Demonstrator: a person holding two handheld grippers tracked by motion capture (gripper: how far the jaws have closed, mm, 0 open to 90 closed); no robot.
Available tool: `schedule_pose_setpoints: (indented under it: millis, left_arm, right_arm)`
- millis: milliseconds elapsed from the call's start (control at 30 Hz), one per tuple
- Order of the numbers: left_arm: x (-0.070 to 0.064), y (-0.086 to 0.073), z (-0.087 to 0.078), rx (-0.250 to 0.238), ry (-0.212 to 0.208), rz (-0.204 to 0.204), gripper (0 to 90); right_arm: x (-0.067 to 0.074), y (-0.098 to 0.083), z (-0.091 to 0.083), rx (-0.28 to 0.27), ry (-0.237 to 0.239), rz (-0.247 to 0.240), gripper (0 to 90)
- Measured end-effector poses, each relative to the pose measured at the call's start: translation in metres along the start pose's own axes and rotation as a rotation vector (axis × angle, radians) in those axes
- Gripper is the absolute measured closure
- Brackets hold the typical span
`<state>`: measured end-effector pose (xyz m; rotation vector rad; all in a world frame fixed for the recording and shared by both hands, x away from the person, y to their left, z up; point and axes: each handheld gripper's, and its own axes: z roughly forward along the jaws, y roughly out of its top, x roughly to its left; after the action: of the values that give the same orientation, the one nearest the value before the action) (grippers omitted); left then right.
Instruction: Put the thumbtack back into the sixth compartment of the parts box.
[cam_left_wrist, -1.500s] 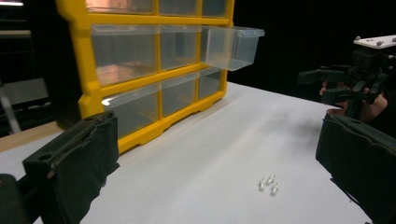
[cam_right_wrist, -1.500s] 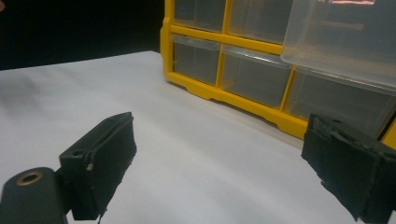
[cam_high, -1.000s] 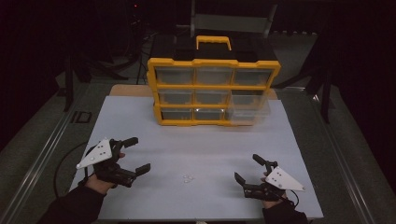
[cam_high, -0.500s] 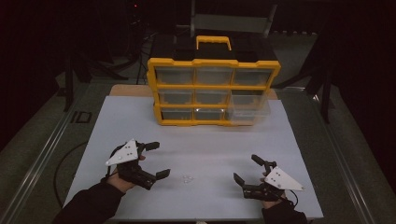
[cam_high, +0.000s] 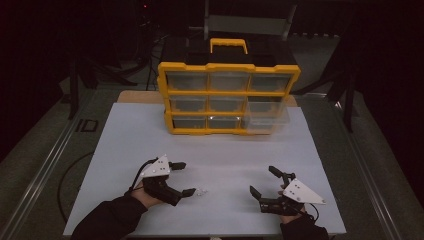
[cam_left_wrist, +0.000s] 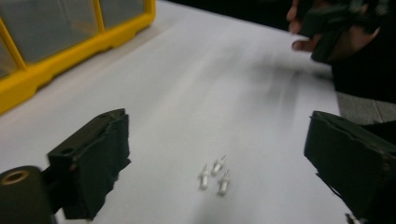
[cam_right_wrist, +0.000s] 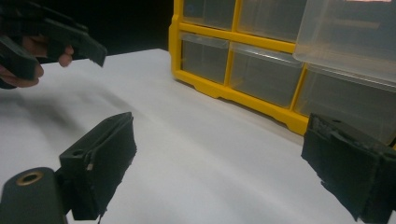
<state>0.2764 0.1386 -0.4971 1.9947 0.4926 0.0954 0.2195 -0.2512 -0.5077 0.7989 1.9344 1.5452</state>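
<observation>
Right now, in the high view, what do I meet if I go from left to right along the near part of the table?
Left gripper → small white parts → right gripper, all on the white table.

Yellow plastic organizer (cam_high: 229, 97), clear glossy drawers; matt white tabletop (cam_high: 150, 140); small white plastic pegs (cam_left_wrist: 214, 173).

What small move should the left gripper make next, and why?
Probably lower the left gripper a little and shut its jaws on one of the small white pegs. The jaws stand wide open on either side of the three pegs, which lie loose on the white table, and the gripper holds nothing.
</observation>
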Motion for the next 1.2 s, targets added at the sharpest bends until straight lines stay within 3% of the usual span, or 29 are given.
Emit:
schedule_pose_setpoints:
  millis: [133, 467, 600, 633, 733, 900, 1200]
  left_arm:
    - [0.000, -0.003, 0.007, 0.042, -0.005, 0.010, 13.8]
    - [0.004, -0.008, 0.023, 0.122, 0.001, -0.055, 27.6]
    - [0.007, -0.011, 0.030, 0.155, -0.008, -0.077, 40.3]
    - [0.007, -0.012, 0.032, 0.160, -0.013, -0.078, 46.1]
    - [0.007, -0.013, 0.037, 0.188, -0.026, -0.074, 50.1]
    - [0.008, -0.016, 0.045, 0.245, -0.011, -0.068, 60.2]
    - [0.008, -0.017, 0.053, 0.279, -0.026, -0.043, 75.3]
  right_arm:
    - [0.000, 0.000, 0.000, 0.001, 0.001, -0.001, 9.6]
    - [0.000, 0.000, 0.000, 0.003, 0.004, 0.003, 9.5]
    - [-0.001, -0.001, 0.000, 0.003, 0.006, 0.001, 9.5]
    - [-0.001, -0.001, 0.000, 0.003, 0.006, 0.000, 9.5]
    - [-0.001, -0.001, 0.000, 0.003, 0.007, 0.001, 9.6]
    - [-0.001, -0.001, 0.000, 0.002, 0.006, 0.006, 9.5]
    - [-0.001, -0.001, 0.000, 0.004, 0.007, 0.002, 9.5]
